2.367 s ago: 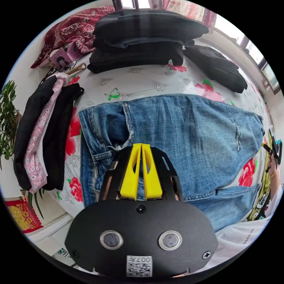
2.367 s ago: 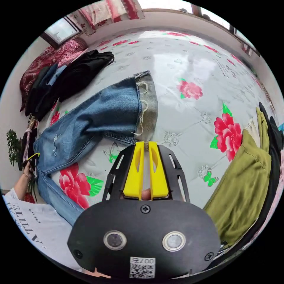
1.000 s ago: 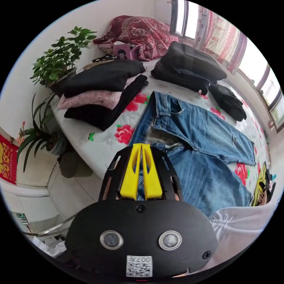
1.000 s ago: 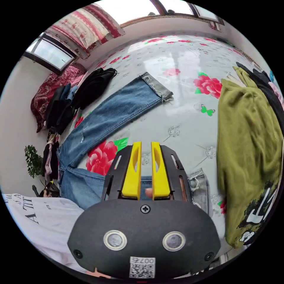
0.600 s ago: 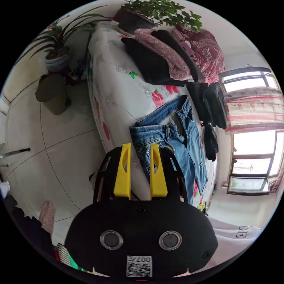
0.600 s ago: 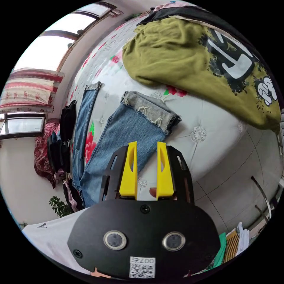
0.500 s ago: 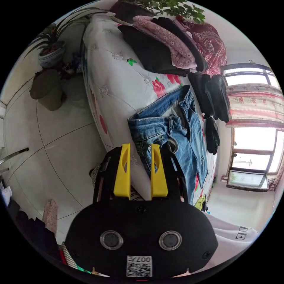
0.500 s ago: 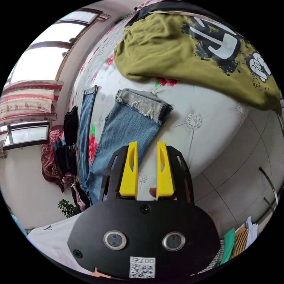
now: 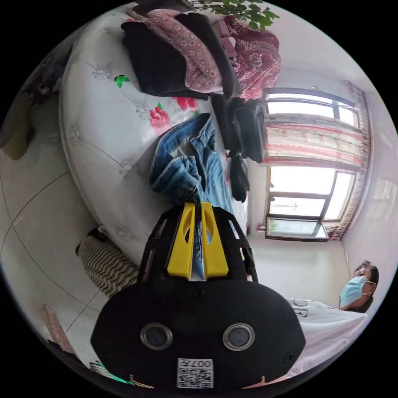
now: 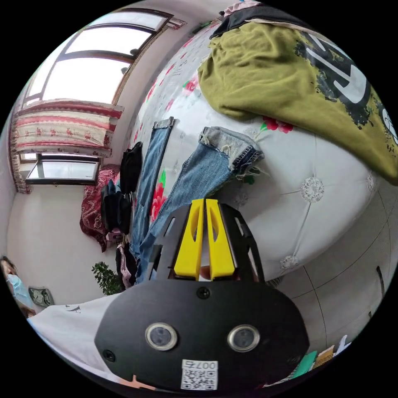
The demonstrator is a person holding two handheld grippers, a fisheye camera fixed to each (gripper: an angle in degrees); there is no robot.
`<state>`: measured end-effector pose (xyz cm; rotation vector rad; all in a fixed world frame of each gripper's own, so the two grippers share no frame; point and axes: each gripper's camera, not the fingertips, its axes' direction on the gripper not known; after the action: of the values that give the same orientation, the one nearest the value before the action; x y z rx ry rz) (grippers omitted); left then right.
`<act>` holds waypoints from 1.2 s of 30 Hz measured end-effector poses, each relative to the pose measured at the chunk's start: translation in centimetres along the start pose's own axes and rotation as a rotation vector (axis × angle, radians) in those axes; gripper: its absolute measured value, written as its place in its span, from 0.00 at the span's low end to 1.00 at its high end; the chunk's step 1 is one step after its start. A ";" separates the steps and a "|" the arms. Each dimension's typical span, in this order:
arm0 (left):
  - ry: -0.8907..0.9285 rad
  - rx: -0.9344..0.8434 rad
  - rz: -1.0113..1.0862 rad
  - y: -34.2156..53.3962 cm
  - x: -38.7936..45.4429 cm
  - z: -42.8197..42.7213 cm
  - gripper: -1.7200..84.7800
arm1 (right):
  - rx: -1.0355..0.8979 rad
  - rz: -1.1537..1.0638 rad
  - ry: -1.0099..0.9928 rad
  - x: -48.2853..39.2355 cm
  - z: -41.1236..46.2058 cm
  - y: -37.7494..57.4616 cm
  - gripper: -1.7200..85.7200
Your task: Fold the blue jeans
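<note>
Jeans unfolded on bed; left gripper clamps waistband, right gripper closed, hold on leg unclear.

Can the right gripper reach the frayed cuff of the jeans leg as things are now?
Probably yes: the right gripper sits beside that leg and nothing lies between it and the frayed cuff.

One pair of blue jeans with two legs lies on one bed, beside one olive garment, one floral pink garment, one leafy plant, and two grippers.
</note>
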<state>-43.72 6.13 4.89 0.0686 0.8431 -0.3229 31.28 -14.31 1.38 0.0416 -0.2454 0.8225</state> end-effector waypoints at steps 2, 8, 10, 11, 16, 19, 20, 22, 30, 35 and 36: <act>0.070 0.034 0.022 -0.7 1.4 -0.3 0.02 | 0.050 0.000 -0.128 -0.7 -0.8 -0.6 0.02; 0.135 0.116 0.064 -3.1 6.4 1.6 0.02 | 0.172 -0.040 -0.332 -5.4 -0.9 -3.8 0.02; 0.080 0.131 0.083 -4.3 8.7 3.0 0.02 | 0.192 -0.073 -0.332 -7.7 -0.2 -5.5 0.02; 0.033 0.144 0.101 -5.2 10.4 4.2 0.02 | 0.201 -0.101 -0.328 -9.5 0.5 -6.8 0.02; -0.091 0.198 0.108 -11.0 14.8 13.0 0.03 | 0.219 -0.181 -0.251 -17.7 7.4 -14.2 0.02; -0.129 0.205 0.135 -15.6 14.9 21.0 0.05 | 0.194 -0.255 -0.123 -22.7 15.3 -19.6 0.02; -0.214 0.165 0.093 -16.8 14.4 23.8 0.05 | 0.143 -0.244 -0.036 -23.5 18.5 -21.3 0.02; -0.280 0.118 0.106 -17.4 14.5 26.6 0.05 | 0.085 -0.207 0.040 -23.5 22.4 -22.1 0.02; -0.727 0.035 0.743 -9.6 18.3 31.1 0.01 | -0.419 -0.714 -0.086 -22.3 31.4 -7.2 0.02; -0.890 -0.136 0.829 -7.7 15.1 36.0 0.01 | -0.788 -1.003 -0.163 -23.3 35.4 5.9 0.03; -0.901 -0.154 0.826 -7.8 14.7 36.6 0.01 | -0.826 -1.083 -0.151 -23.9 36.6 8.6 0.04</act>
<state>-10.57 -11.81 18.83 0.1093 -0.0994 0.4775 2.09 -30.45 30.83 -0.5044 -0.6151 -0.3987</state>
